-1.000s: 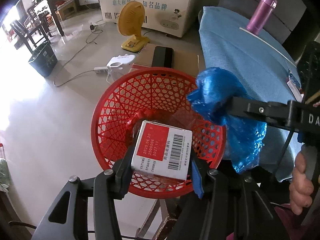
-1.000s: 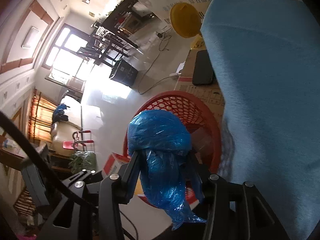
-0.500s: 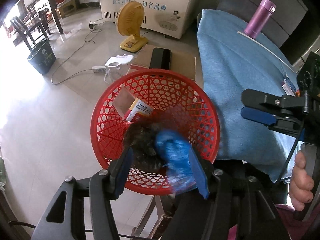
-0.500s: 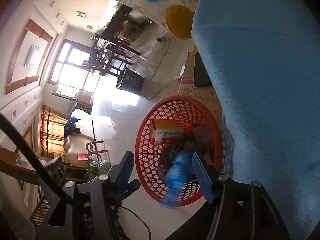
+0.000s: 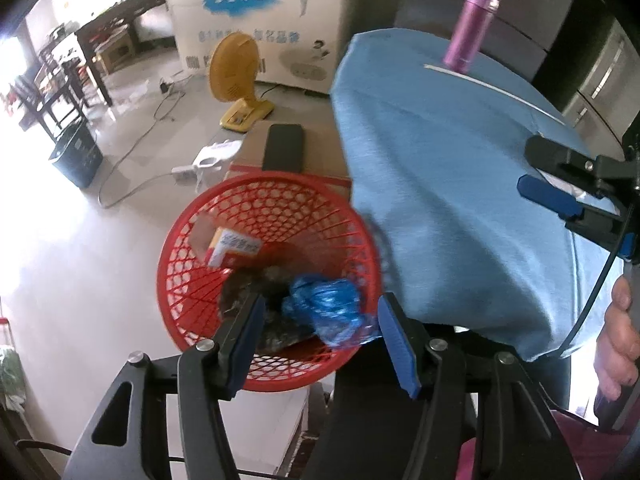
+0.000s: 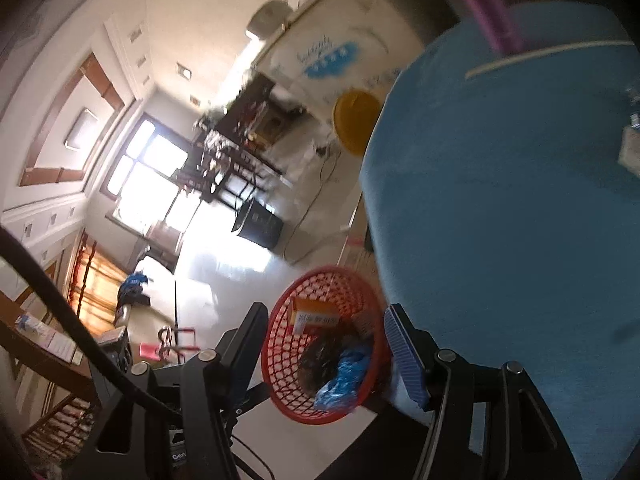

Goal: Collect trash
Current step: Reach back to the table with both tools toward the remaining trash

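Both of my grippers are empty at this moment, jaws apart with nothing pressed between the pads; each pair has just been opening. In the left wrist view my left gripper (image 5: pixel 318 336) sits at the lower centre of the frame, its blue pads (image 5: pixel 394 336) framing the red mesh basket (image 5: pixel 176 280) below. Inside the basket I see a crumpled blue plastic bag (image 5: pixel 324 306) at the lower right, lying against a dark crumpled mass (image 5: pixel 256 284), and a small red-and-white carton (image 5: pixel 232 246) tilted at the upper left of the basket's interior.

My right gripper (image 5: pixel 536 172) shows at the right edge of that view, over the blue tablecloth (image 5: pixel 440 184), with a hand (image 5: pixel 616 344) on its handle at the lower right. A purple flask (image 5: pixel 468 30) stands upright on the cloth at the upper right, just behind a thin white stick (image 5: pixel 492 88). On the floor at upper centre there is a yellow fan (image 5: pixel 236 76), and a flat black device (image 5: pixel 284 152) lies on a cardboard box (image 5: pixel 320 160) just beyond the basket.

From the right wrist view, blurred, the right gripper (image 6: pixel 326 344) frames the same basket (image 6: pixel 280 344) at lower centre, with the blue bag (image 6: pixel 344 376) in it and the carton (image 6: pixel 316 314) above it.
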The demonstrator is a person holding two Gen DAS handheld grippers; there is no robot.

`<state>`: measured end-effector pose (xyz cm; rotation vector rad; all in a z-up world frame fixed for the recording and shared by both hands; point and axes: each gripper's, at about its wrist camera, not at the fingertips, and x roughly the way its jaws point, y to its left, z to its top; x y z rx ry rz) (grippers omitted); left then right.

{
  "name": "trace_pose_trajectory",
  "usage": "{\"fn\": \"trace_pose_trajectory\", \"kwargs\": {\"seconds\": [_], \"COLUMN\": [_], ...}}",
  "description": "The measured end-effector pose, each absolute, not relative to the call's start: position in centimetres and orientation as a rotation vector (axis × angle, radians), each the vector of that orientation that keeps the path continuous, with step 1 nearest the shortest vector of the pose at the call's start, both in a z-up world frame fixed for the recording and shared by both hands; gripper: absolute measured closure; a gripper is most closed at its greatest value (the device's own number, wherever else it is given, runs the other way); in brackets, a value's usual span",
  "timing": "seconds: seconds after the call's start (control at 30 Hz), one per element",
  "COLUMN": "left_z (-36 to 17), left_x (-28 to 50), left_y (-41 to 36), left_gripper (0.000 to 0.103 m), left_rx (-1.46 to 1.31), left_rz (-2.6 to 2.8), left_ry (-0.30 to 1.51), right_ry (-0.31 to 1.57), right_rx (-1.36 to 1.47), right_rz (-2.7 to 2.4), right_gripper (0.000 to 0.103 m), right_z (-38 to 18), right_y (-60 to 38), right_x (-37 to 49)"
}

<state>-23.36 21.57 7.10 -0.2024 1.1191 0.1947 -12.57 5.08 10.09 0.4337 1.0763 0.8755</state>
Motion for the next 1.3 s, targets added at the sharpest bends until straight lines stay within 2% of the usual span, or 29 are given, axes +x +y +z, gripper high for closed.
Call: {"fn": "trace_pose_trajectory", "kwargs": {"seconds": [0.3, 0.43, 0.6, 0.83, 1.03, 1.3], "left_z": [11.9, 14.3, 15.4, 12.8, 11.5, 10.6], "left_x": [-20.7, -19.5, -17.3, -12.6, -9.3, 0.7], "left_y": [14.2, 10.4, 5.1, 1.2, -0.7, -2.8], "left_gripper": [0.043, 0.032, 0.031, 0.031, 0.031, 0.031], "left_rx": [-0.064, 0.006, 0.115, 0.087, 0.096, 0.077], "left_rz": [0.067, -0.005, -0.105, -0.206, -0.224, -0.231], "left_ry": [1.033, 0.973, 0.939, 1.053, 1.116, 1.163], "right_ry": [0.890, 0.804, 0.756, 0.778, 0.836, 0.915], "right_rx": [0.506, 0.533, 0.597, 0.726, 0.714, 0.607], "right_rz": [0.720, 0.583, 0.397, 0.215, 0.154, 0.163], "right_gripper": [0.038, 0.037, 0.036, 0.036, 0.036, 0.036], "right_z": [14.1, 15.0, 14.4, 11.2, 9.5, 7.3], "right_y": [-5.4, -11.9, -20.2, -29.0, -32.2, -32.5], "right_x": [-12.6, -13.2, -13.9, -12.4, -7.6, 1.0]}}
